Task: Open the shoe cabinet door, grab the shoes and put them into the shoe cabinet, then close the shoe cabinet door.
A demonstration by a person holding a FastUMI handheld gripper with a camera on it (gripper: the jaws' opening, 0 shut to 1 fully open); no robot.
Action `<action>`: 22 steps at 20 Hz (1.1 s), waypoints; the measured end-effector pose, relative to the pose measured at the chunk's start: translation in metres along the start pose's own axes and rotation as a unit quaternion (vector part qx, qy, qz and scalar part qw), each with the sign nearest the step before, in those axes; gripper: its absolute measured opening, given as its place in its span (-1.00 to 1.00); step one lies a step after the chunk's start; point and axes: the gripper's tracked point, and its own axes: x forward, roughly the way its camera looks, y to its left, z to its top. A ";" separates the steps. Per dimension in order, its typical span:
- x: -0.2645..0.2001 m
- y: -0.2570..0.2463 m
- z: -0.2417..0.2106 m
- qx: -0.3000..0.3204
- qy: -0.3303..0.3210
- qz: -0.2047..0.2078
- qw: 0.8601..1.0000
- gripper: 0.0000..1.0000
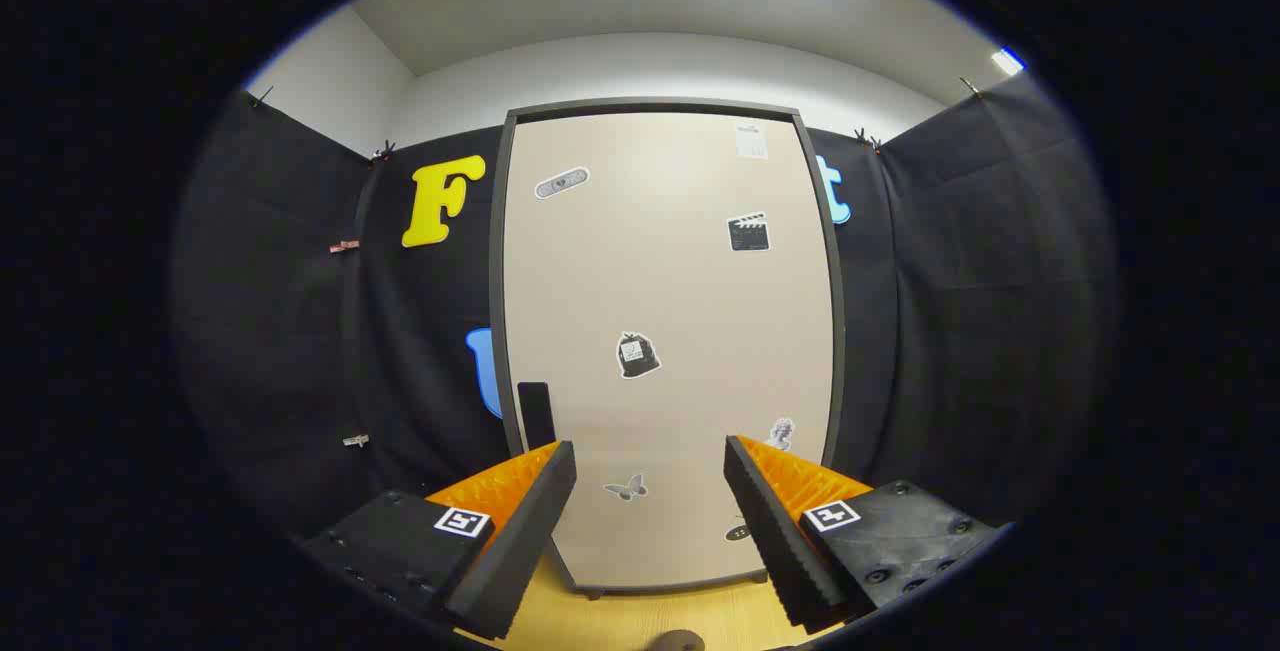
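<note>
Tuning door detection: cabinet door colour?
Beige door with dark frame, stickers on it; gripper view. Tool open.

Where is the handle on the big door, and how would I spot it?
Look at the tall pale shoe cabinet door standing shut against the black cloth, straight ahead of the open gripper. Near its lower left edge, just above one finger, sits the handle. It is a plain dark upright bar, unlike the small picture stickers scattered over the door.

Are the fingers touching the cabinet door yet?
Apart. In the gripper view the open gripper hangs ahead of the shut door, with bare floor showing between the fingers and the door's foot. The handle lies beyond the left finger.
</note>
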 end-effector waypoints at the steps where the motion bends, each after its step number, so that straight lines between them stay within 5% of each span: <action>1: -0.001 0.000 0.001 0.000 -0.002 0.000 1.000 0.95; 22: 0.013 0.044 -0.017 0.008 0.016 0.028 0.999 0.95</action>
